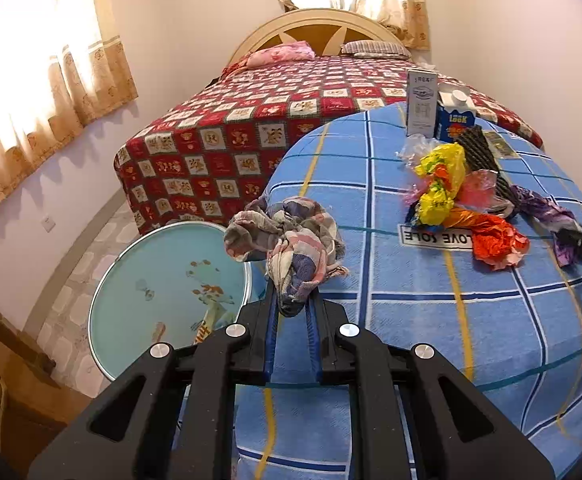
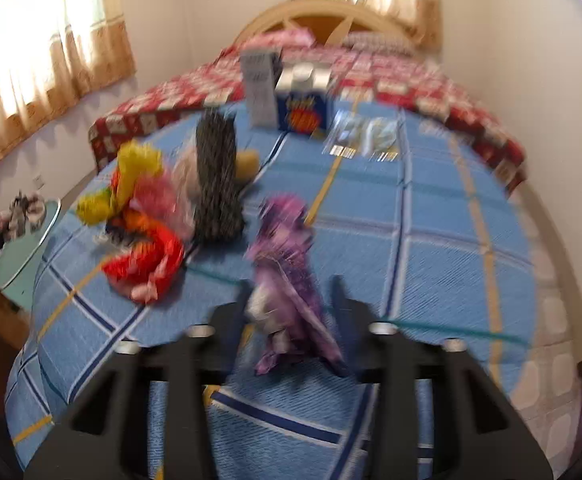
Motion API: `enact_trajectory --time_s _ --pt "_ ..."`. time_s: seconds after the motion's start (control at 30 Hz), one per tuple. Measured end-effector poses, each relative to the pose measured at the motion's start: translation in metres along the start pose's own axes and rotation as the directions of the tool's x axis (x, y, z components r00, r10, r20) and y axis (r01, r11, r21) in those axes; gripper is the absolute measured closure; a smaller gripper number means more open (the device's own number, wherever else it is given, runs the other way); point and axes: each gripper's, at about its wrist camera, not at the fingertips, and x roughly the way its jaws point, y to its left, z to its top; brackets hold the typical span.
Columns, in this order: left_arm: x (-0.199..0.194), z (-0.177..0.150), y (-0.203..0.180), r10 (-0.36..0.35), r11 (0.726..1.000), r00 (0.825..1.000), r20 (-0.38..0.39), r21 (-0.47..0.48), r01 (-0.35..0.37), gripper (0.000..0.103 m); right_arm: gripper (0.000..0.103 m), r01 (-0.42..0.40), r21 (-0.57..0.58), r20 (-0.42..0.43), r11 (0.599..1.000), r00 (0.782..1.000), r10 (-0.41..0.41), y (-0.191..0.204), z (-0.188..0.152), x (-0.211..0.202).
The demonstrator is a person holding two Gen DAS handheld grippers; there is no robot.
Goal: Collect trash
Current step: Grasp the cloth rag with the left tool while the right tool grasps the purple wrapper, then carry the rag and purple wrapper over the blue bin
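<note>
Over the blue plaid sheet [image 2: 431, 240], the left gripper [image 1: 291, 300] is carrying a crumpled cloth [image 1: 287, 240] pinched in closed jaws, while the right gripper [image 2: 291, 300] is straddling the purple wrapper [image 2: 287, 264] (grip unclear through blur), requiring confirmed closure before lifting.

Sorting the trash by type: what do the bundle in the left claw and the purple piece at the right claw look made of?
Bundle: soft woven cloth, matte, limp folds. Purple piece: probably thin plastic or foil wrapper, with crinkled edges; blur leaves it open.
</note>
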Motion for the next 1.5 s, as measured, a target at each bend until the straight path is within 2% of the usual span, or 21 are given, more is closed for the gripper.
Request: enact_trajectory --time_s 0.1,0.17,0.27,0.4,0.67,1.07,1.5 --pt "0.003 -0.002 0.003 0.003 1.0 1.0 -0.011 -0.008 -0.004 0.09 0.089 -0.015 -0.009 -0.018 1.0 1.0 0.014 0.002 -0.009 0.001" --pt "0.003 -0.001 0.004 0.0 1.0 1.0 -0.014 -0.013 0.0 0.09 0.091 -0.012 -0.01 0.002 1.0 1.0 0.012 0.001 -0.01 -0.006" --pt "-0.003 0.001 0.005 0.007 1.0 1.0 0.004 -0.01 -0.007 0.09 0.091 0.002 -0.01 0.071 1.0 0.997 -0.002 0.001 -0.005 -0.022" --pt "-0.011 0.002 0.011 0.026 1.0 0.999 0.022 -0.013 -0.026 0.09 0.091 0.006 -0.028 0.179 1.0 0.984 0.0 0.011 0.013 -0.047" --pt "-0.006 -0.003 0.043 0.111 0.993 0.994 -0.008 -0.049 -0.111 0.09 0.091 -0.073 -0.134 0.233 0.988 0.967 0.103 0.059 0.045 -0.044" --pt "-0.007 -0.017 0.093 0.212 0.971 0.976 -0.043 -0.104 -0.216 0.09 0.091 -0.201 -0.3 0.223 0.932 0.936 0.274 0.161 0.076 -0.014" --pt "-0.002 -0.029 0.125 0.282 0.949 0.956 -0.085 -0.119 -0.291 0.09 0.091 -0.246 -0.413 0.149 0.877 0.932 0.331 0.231 0.084 0.021"
